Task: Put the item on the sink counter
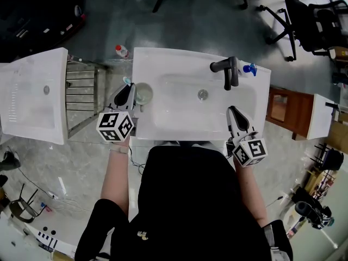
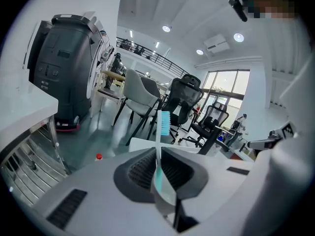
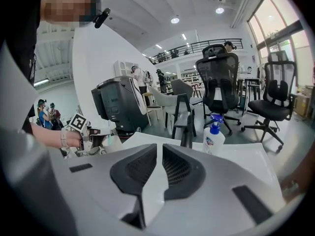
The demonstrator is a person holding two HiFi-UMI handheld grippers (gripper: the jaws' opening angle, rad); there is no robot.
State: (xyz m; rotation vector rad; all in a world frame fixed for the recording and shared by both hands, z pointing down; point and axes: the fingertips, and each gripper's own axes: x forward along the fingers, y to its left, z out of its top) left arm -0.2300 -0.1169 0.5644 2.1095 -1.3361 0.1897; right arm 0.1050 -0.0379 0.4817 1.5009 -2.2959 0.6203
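A toothbrush with a white handle and blue bristles stands upright between the jaws of my left gripper, which is shut on its handle. In the head view the left gripper hangs over the left end of the white sink counter, and the toothbrush's bristle end pokes out beside a pale cup. My right gripper hovers over the counter's front right, near the basin's edge. Seen from its own camera, the right gripper is shut with nothing between its jaws.
A black faucet and a blue-pump soap bottle stand at the counter's back right. Left of the counter are a metal rack and another white sink unit. A red-capped bottle lies on the floor; office chairs stand behind.
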